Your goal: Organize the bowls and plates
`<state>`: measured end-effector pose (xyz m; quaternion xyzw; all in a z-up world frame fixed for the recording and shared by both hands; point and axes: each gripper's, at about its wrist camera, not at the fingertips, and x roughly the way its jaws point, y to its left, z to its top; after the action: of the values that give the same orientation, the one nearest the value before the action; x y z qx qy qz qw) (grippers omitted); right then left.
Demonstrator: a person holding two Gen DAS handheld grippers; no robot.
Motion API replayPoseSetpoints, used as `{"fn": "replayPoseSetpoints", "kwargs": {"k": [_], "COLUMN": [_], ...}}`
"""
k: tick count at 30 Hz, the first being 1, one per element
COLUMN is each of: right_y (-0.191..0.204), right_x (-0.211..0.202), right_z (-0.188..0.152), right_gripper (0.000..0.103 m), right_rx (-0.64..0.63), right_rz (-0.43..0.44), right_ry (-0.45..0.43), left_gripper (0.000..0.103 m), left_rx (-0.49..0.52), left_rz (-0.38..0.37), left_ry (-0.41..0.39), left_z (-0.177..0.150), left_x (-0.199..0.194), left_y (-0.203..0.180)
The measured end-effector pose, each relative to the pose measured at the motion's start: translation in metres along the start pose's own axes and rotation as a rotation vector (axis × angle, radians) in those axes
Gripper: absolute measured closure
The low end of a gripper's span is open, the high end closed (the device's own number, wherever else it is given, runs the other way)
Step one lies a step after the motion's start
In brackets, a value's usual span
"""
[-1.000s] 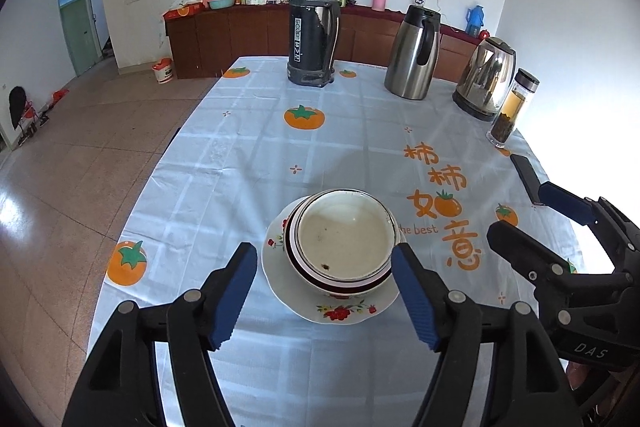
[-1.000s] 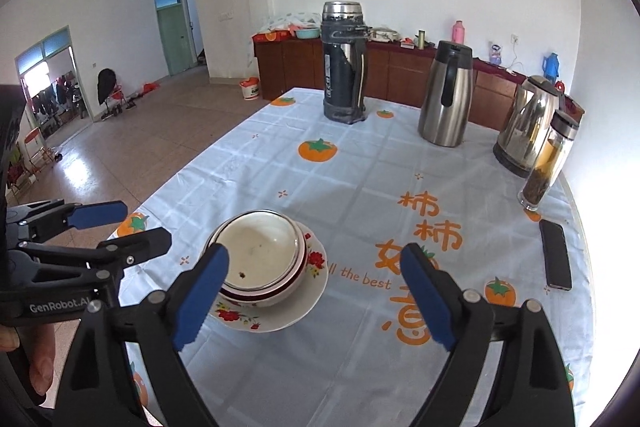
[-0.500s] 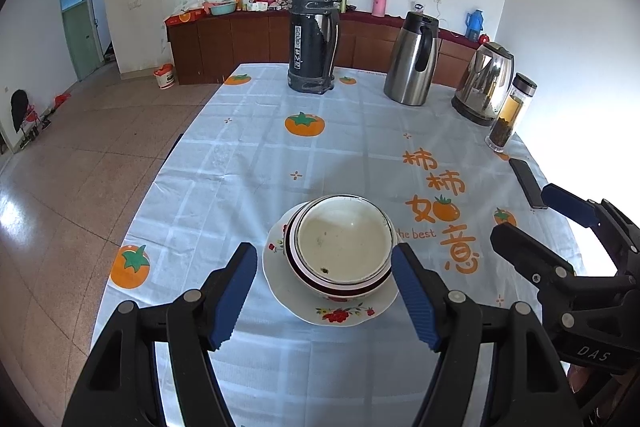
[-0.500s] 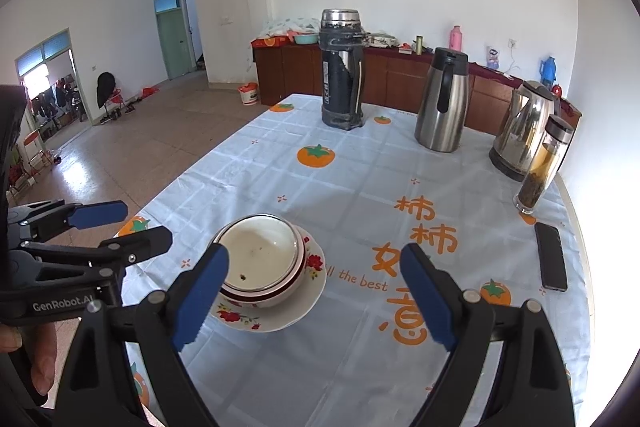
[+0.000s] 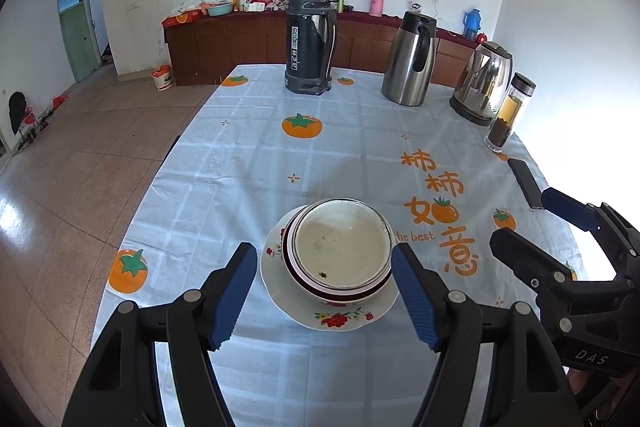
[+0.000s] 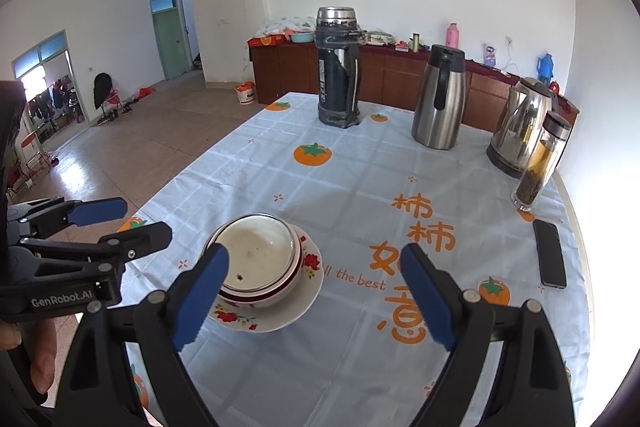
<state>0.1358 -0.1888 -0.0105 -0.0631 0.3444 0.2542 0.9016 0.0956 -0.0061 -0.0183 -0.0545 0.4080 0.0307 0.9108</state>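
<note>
Jaws: both wide apart, nothing held | left gripper [image 5: 324, 297] poised near bowl [image 5: 340, 247], right gripper [image 6: 312, 297] beside it | bowl sat nested on flowered plate [image 5: 340, 319], near centre of table [image 5: 240, 147] | Advice: grip the rim squarely, lift gently without tilting.

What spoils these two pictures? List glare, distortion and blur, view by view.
Left wrist view: fisheye bends the walls and table edges, and daylight blows out the right side near the phone. Right wrist view: same curving, black corners, white glare along the table's right edge, floor reflections; the bowl stays sharp.
</note>
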Motion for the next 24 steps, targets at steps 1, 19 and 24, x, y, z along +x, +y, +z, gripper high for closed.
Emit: {"fn": "replayPoseSetpoints", "kwargs": {"k": [1,19,24], "right_y": [-0.0004,-0.0019,-0.0045], "right_x": [0.001,0.0033,0.0051], "right_z": [0.0002,0.0001,-0.001], "right_gripper": [0.014,0.014,0.014], "right_rx": [0.0,0.001,0.003], "right_rz": [-0.001,-0.001,-0.002], "right_ry": [0.001,0.004,0.004], "left_gripper": [0.031,0.031,0.031], "left_rx": [0.001,0.01,0.01], "left_rz": [-0.001,-0.005,-0.007], "left_ry": [0.0,0.005,0.004], "left_z": [0.0006,0.0047,0.006], "left_x": [0.0005,0.0049,0.0064], "left_y": [0.0,-0.0013,-0.0029]}}
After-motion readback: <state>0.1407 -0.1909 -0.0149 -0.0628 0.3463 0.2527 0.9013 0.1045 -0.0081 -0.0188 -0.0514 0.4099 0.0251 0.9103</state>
